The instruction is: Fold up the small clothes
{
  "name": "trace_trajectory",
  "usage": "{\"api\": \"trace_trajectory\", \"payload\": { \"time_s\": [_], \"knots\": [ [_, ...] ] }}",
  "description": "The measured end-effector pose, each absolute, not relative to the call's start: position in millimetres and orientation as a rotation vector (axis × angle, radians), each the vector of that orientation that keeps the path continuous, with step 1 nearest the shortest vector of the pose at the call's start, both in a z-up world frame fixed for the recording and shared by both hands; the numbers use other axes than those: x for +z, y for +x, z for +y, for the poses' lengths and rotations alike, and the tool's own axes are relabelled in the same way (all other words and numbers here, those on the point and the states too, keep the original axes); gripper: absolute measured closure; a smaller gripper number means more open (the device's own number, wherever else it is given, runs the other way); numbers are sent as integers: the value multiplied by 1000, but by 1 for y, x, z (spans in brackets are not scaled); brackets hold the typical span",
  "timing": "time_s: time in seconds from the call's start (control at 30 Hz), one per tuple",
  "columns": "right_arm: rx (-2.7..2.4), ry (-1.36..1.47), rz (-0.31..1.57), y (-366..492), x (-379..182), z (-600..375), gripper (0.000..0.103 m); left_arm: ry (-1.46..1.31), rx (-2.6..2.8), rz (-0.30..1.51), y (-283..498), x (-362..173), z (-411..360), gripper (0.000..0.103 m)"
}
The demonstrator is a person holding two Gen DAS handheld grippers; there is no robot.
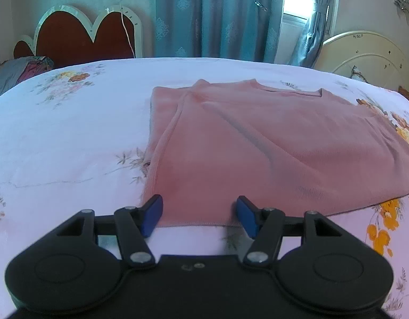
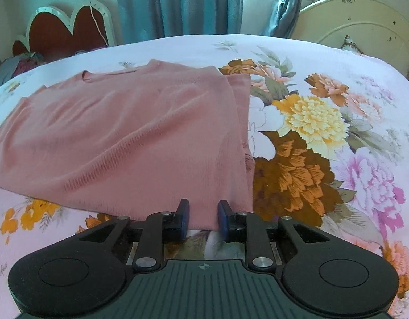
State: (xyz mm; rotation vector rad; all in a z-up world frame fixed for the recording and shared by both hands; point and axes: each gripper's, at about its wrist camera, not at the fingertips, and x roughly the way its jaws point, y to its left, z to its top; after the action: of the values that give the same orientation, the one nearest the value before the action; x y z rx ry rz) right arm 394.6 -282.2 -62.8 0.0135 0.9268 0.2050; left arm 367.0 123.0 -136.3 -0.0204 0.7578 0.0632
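A pink knit top [image 1: 257, 143] lies flat on the bed, its sides folded inward and its neckline at the far end. My left gripper [image 1: 199, 214] is open, its blue pads [image 1: 152, 212] straddling the near left corner of the hem. In the right wrist view the same top [image 2: 129, 138] fills the left half. My right gripper [image 2: 203, 218] is partly open with a narrower gap, its blue pads [image 2: 184, 218] on either side of the near right corner of the hem. No fabric is pinched.
The bed has a floral sheet [image 1: 58, 138] with big flowers [image 2: 310, 138] to the right of the top. Behind stand a red heart-shaped headboard [image 1: 79, 34], teal curtains [image 1: 217, 13] and a cream round headboard [image 2: 358, 18]. Bundled clothes [image 1: 20, 69] lie far left.
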Motion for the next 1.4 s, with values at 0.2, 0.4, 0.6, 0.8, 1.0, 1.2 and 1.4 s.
{"api": "trace_trajectory", "payload": {
  "time_s": [0.2,0.4,0.6,0.8,1.0,1.2,1.4],
  "knots": [
    [189,22,935,394,-65,-287,80,-23,71,766,368,-135,122,42],
    [193,25,932,394,-66,-288,80,-23,75,767,368,-135,123,43],
    [196,21,932,394,-67,-288,80,-26,77,764,367,-136,123,43],
    [197,21,933,394,-67,-287,80,-29,78,767,366,-136,123,43],
    [205,29,939,395,-67,-290,80,-35,118,750,357,-130,129,41],
    [228,93,844,380,-42,-293,81,-337,131,692,321,-126,147,45],
    [297,140,782,390,-25,-265,103,-635,148,650,334,-149,159,51]
  ]
}}
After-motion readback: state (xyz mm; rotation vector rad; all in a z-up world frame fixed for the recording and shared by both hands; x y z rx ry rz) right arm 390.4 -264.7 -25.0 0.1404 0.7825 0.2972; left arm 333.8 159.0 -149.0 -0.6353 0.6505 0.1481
